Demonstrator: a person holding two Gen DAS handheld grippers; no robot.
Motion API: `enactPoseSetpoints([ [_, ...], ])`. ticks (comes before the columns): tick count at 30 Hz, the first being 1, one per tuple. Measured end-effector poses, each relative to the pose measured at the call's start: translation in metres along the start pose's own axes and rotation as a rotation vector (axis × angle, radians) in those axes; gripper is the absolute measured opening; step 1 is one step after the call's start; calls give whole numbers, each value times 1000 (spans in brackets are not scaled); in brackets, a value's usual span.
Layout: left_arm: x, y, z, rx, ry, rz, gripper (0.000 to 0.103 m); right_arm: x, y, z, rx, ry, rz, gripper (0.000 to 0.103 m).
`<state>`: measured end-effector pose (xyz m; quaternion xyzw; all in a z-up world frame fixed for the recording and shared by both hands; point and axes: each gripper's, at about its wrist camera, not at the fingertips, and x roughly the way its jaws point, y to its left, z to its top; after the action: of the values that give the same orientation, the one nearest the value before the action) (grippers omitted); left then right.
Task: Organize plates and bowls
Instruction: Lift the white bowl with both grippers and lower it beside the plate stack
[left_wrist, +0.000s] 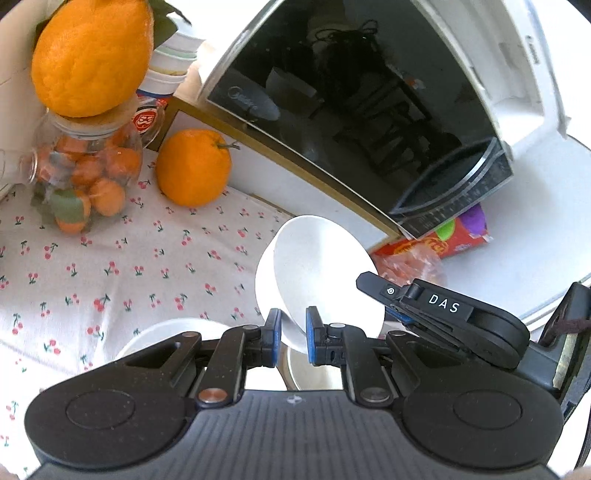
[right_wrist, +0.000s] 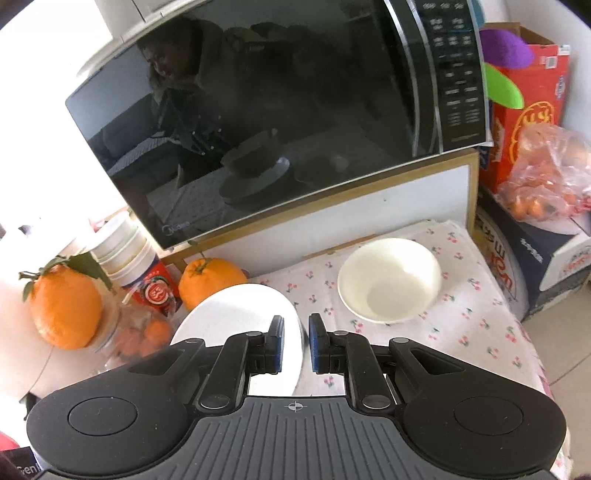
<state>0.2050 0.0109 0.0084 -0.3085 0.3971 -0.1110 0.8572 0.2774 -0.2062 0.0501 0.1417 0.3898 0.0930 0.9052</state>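
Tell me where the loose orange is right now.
The loose orange sits on the cherry-print cloth at the microwave's base, just right of the fruit jar in the left wrist view.

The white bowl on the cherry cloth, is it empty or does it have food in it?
Empty. The right wrist view looks straight into the white bowl, and only its bare inside shows as it sits upright on the cherry tablecloth.

White letters "DAS" stand on a black clip-shaped device (left_wrist: 443, 317) beside the left tongs. The microwave door (left_wrist: 332, 110) bears a faint "Midea" logo. Print on the red cup (right_wrist: 157, 291) and the boxes is illegible.
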Motion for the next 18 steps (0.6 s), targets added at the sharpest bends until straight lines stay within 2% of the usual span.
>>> enactPoseSetpoints([
  [12, -25, -25, -33, 94, 23, 8, 12, -56, -12, -24, 32, -10, -21, 14],
  [18, -21, -25, -55, 104, 93, 21, 12, -78, -26, -40, 73, -14, -9, 15],
])
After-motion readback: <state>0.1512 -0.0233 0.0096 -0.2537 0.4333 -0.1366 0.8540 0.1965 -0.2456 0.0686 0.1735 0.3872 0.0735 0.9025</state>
